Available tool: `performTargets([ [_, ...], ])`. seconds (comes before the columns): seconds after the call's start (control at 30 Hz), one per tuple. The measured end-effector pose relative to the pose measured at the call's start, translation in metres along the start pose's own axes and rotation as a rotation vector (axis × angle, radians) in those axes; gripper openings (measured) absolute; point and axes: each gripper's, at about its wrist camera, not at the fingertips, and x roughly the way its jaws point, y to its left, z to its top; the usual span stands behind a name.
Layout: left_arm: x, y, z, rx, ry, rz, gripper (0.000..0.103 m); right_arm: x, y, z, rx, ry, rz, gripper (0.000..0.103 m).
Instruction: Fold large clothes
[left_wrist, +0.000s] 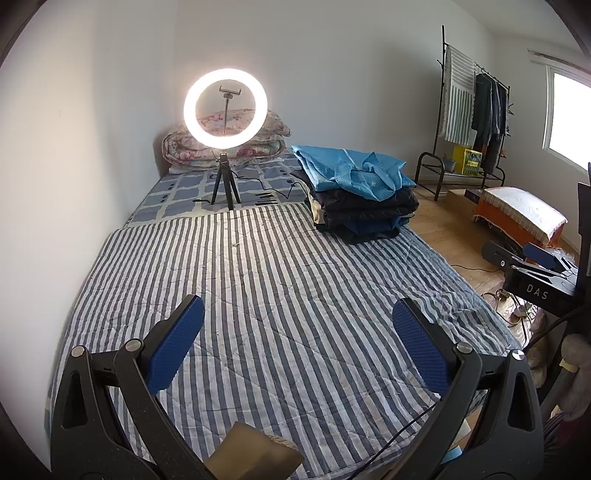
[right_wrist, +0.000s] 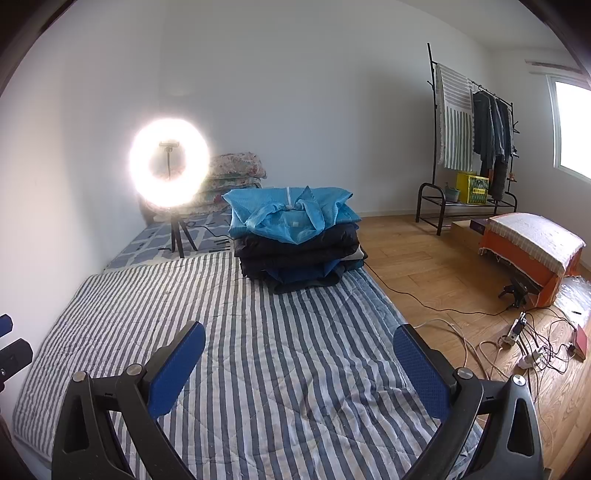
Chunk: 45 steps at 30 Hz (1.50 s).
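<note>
**Blue-padded fingers spread wide over a striped quilt, clothes stacked far ahead**

Blue textured pads line both fingers of the left gripper (left_wrist: 297, 350), which are splayed wide apart with nothing between them. Below and between them lies only the grey-and-white striped quilt (left_wrist: 280, 295) that covers the bed. The right gripper (right_wrist: 299, 365) shows the same stance in its own view: fingers released, far apart, empty, held above the striped quilt (right_wrist: 258, 350).

The stack of folded clothes (left_wrist: 364, 195) sits well ahead of the left gripper's fingers and to their right, at the bed's right edge near the far end of the quilt. A bright blue garment (left_wrist: 354, 168) lies rumpled on top, its collar loose, over several dark navy and black layers. From the right wrist the stack (right_wrist: 295, 251) stands nearly straight ahead, slightly left of centre between the fingers, again well apart from them, with the blue garment (right_wrist: 291, 214) crowning it.

Left of the stack, a lit ring light (left_wrist: 225, 107) on a small tripod stands on a blue patterned sheet (left_wrist: 177, 192), and a folded floral quilt (left_wrist: 184, 147) lies behind it against the wall. Across the wooden floor (right_wrist: 424, 258), a black clothes rack (right_wrist: 472, 147) holds hanging garments and a striped cloth. Cables (right_wrist: 517, 343) trail on the floor at right.
</note>
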Motion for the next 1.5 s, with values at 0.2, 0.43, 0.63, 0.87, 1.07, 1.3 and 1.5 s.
performTargets([
  [0.2, 0.0, 0.0, -0.0003, 0.002, 0.0, -0.001, 0.103, 0.0001, 0.0003, -0.0016, 0.006, 0.001, 0.001, 0.103],
  [0.43, 0.0, -0.0002, -0.0005, 0.003, -0.001, -0.001, 0.103, -0.0001, -0.0001, -0.0018, 0.01, -0.001, -0.002, 0.103],
  [0.63, 0.0001, 0.0001, -0.0006, 0.001, -0.001, 0.0, 0.103, -0.0002, -0.0001, -0.0018, 0.007, 0.003, 0.0, 0.103],
  [0.87, -0.0005, 0.0, -0.0004, 0.002, -0.001, 0.001, 0.103, 0.0, -0.0003, -0.0014, 0.008, 0.005, 0.002, 0.103],
  [1.07, 0.0006, 0.0006, -0.0005, 0.004, 0.001, -0.001, 0.103, 0.0011, -0.0014, -0.0007, 0.006, 0.005, 0.004, 0.103],
  [1.3, -0.0004, -0.0002, -0.0008, 0.005, 0.0, 0.001, 0.103, 0.0006, -0.0007, -0.0012, 0.006, 0.006, 0.002, 0.103],
  [1.5, 0.0, 0.0001, -0.0009, 0.007, 0.003, 0.007, 0.103, 0.0012, 0.0, -0.0032, 0.007, 0.009, 0.003, 0.103],
])
